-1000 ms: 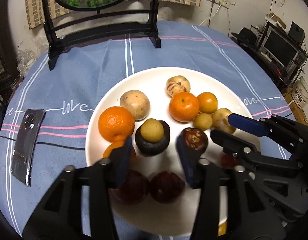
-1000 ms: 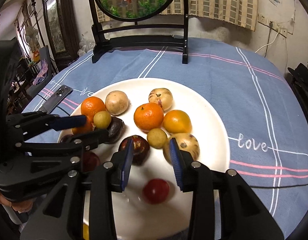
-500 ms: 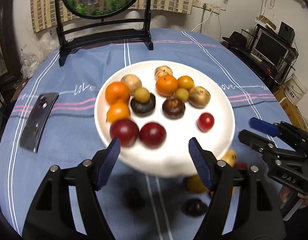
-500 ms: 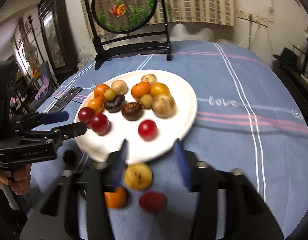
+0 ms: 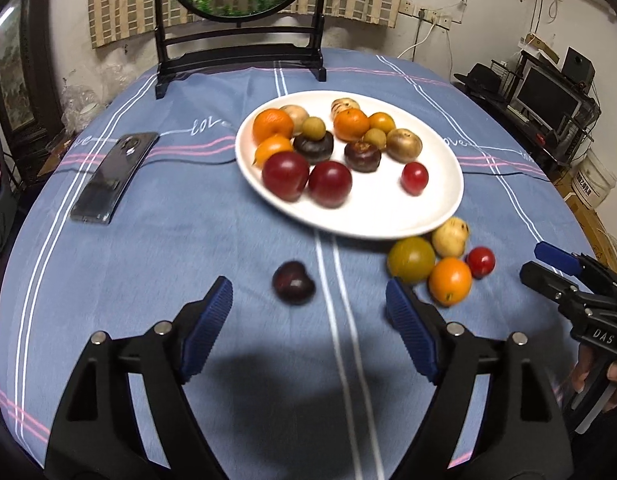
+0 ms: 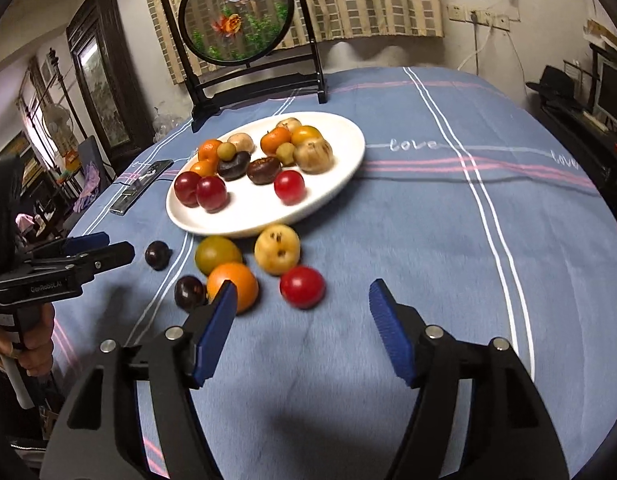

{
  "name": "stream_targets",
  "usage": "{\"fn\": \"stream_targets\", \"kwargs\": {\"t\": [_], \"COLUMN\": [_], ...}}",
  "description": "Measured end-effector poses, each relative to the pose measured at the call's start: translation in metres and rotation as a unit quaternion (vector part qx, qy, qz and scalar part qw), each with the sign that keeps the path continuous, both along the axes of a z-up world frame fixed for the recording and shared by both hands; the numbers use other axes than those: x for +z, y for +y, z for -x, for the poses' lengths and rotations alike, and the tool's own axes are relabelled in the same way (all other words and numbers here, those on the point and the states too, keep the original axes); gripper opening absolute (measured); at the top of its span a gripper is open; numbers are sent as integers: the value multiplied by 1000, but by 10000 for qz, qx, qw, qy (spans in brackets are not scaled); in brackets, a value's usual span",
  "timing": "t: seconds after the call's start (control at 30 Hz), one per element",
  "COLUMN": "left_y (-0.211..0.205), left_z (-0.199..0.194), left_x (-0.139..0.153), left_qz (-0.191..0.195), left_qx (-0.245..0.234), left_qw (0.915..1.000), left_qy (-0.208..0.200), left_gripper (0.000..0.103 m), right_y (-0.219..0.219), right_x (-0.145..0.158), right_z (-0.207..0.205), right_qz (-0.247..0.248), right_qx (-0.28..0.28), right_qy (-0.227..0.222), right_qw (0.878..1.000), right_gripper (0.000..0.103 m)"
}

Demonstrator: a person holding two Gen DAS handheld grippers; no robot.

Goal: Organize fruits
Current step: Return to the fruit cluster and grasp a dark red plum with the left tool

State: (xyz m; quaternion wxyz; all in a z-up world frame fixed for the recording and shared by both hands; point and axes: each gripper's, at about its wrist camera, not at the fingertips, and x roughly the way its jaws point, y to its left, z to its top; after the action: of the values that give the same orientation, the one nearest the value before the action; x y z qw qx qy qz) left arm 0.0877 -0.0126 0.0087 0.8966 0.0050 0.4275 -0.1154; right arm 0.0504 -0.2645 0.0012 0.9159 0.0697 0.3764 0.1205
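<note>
Two wrist views, both looking down across your table from its near edge.

Your left wrist camera sits behind the left gripper (image 5: 308, 320), angled down toward the white plate (image 5: 388, 220), with your right gripper (image 5: 548, 264) at its right edge. Your right wrist camera looks the same way from further right, past the right gripper (image 6: 302, 320), catching the left gripper (image 6: 104, 248) at its left edge. Both share the plate, the loose fruit near it, the phone (image 5: 112, 176) and the round screen (image 6: 236, 16) behind.
</note>
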Motion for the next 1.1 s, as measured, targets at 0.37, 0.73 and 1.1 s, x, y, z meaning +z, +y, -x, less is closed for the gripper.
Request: {"fn": "stream_targets", "kwargs": {"t": [0.37,0.73,1.1], "left_y": [7,4,4], "left_z": [14,-5,-27], "left_x": [-19,-39,-49], "left_qz": [-278,-370,-397], "left_qx": [55,87,201], "left_qw": [9996,9986,9977], "left_qy": [91,356,517], "left_gripper": [85,85,83], "right_y": [1,-1,-1], "right_x": [-17,-26,-26], "right_z": [12,5,0], "right_qz": [-5,-139,-170], "right_qx": [19,36,107], "right_qy": [210,346,376], "right_qw": [9998,9993,9991], "right_gripper": [69,69,69]}}
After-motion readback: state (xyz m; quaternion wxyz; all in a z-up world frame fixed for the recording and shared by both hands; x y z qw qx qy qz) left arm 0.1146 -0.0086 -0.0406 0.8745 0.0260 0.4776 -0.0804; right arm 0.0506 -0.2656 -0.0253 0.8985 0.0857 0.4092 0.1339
